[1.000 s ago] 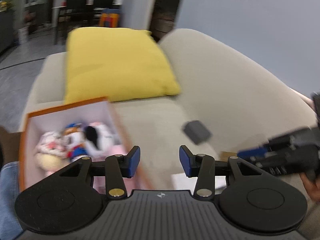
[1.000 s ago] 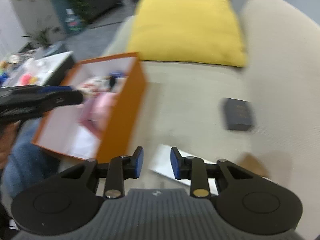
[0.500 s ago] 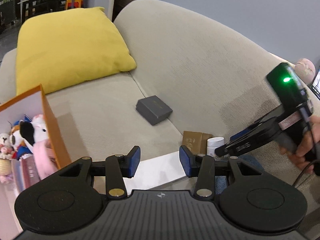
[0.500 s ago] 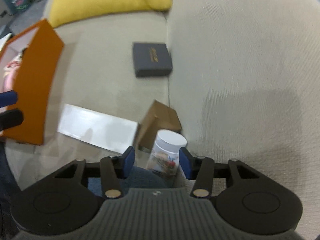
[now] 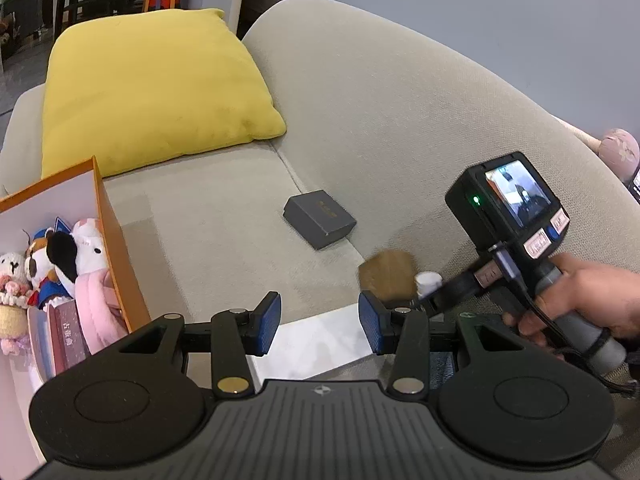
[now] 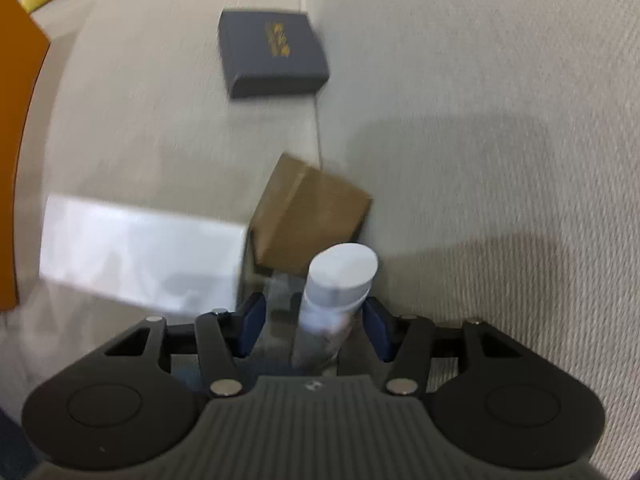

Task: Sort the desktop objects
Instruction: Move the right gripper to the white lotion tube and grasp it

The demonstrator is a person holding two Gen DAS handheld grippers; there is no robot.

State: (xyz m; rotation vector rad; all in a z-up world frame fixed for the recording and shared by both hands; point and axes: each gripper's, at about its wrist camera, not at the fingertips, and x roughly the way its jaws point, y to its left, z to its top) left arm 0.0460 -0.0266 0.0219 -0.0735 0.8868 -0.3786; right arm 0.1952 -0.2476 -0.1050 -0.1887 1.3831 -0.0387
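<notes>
Jar, white-capped and clear-walled, stands on the sofa by the brown box, between my right tongs' spread blue pads; likely light, stiff, slick, so I'd pinch the body below the cap. Left tongs hover released, level, above the white box

Both cameras ride just behind their own fingers. The left wrist view looks level along the sofa seat toward the yellow cushion, standing well back from the dark grey box. The right wrist view tilts steeply down, close in. Both share that grey box and the brown carton near it.
</notes>
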